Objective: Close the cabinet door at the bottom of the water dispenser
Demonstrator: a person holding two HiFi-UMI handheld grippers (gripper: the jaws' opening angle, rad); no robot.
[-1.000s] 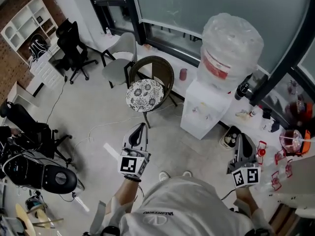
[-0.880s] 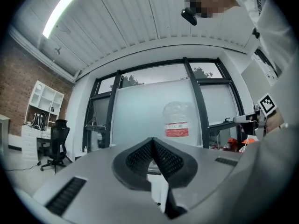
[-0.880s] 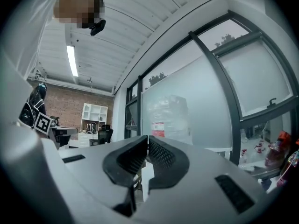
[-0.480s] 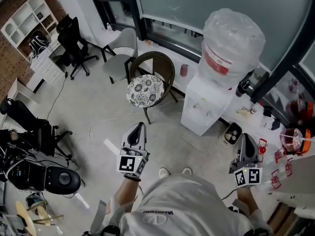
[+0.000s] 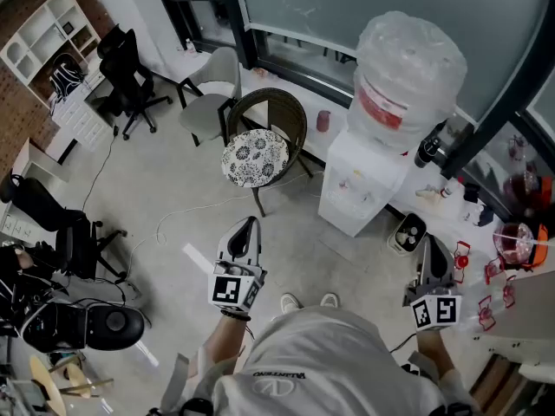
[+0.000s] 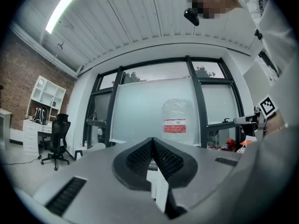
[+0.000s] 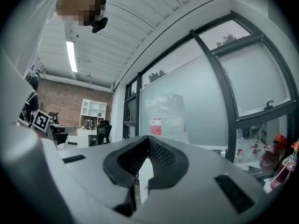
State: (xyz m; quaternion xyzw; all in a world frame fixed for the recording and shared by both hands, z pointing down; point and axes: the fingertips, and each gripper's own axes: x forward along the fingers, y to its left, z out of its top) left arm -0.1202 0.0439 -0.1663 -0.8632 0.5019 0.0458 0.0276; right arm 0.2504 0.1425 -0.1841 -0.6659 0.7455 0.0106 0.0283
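- One water dispenser (image 5: 362, 180) stands by the window wall, ahead and a bit right of the person, with one big plastic-wrapped bottle (image 5: 406, 63) on top.
- The cabinet door (image 5: 341, 215) is on its lower front. From the steep head view I see no door leaf swinging out, so it looks flush to me, but the angle is too steep to call it shut for sure.
- So this fits either a door that's closed with the person standing back, or one slightly ajar that needs a push. I honestly can't pick.
- Chairs: I count four. One is wicker with a patterned cushion (image 5: 257, 156), one is grey (image 5: 212, 102), and two are black office ones off to the left.
- Two grippers, both well short of the dispenser. The left gripper (image 5: 247, 230) has its jaws pressed together on nothing, and so does the right gripper (image 5: 431, 248).
- One small bin (image 5: 407, 233) sits just beside the dispenser's base.
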